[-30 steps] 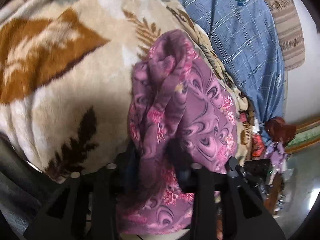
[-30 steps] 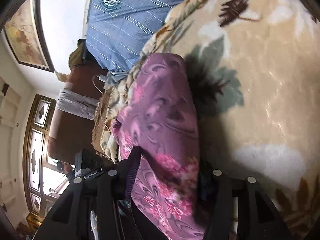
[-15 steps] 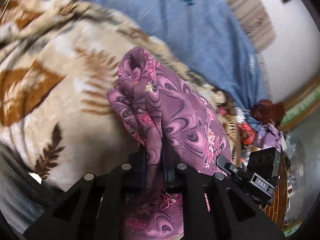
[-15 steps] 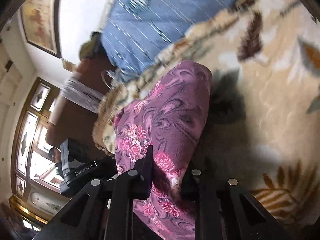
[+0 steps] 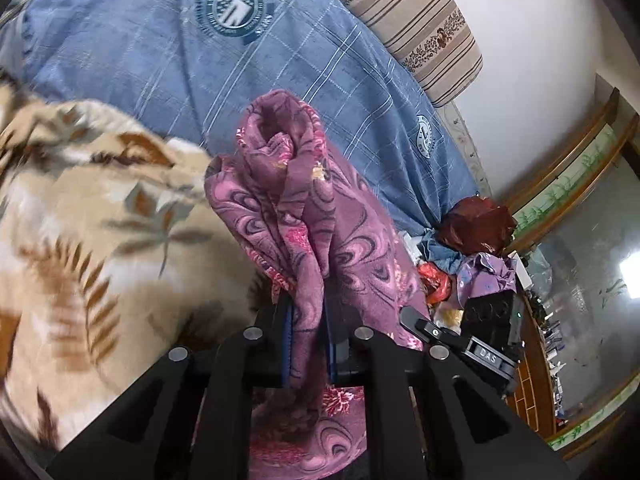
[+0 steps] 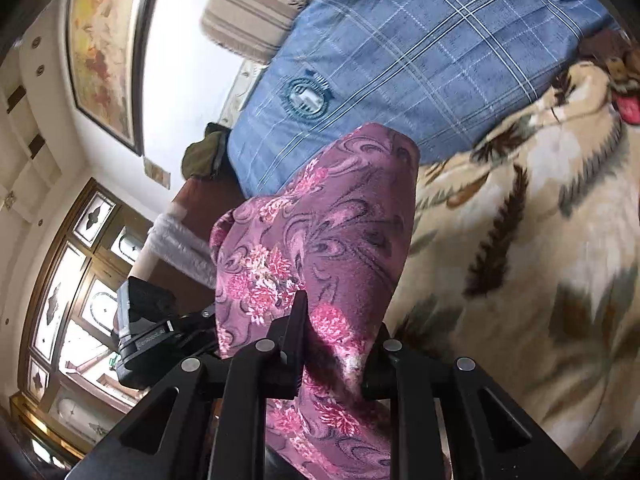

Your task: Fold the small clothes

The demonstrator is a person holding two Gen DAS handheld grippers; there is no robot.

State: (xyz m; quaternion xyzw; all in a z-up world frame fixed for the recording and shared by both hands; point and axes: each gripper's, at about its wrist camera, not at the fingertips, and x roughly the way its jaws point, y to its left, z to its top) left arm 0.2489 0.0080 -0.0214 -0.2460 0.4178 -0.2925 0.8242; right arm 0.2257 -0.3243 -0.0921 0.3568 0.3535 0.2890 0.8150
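Two edges of the purple floral garment (image 5: 320, 220) are clamped, one per hand-held gripper (image 5: 308, 344) (image 6: 332, 344), raised over the blanket (image 5: 80, 220), presumably for folding.

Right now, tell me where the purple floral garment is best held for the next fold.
Keep to the edges. The left gripper pinches a bunched corner of the purple floral garment; the right gripper clamps a flatter edge. Both come from below, cloth spanning between them above the leaf-print blanket. Held by its two ends it should hang straight, probably easing the fold.
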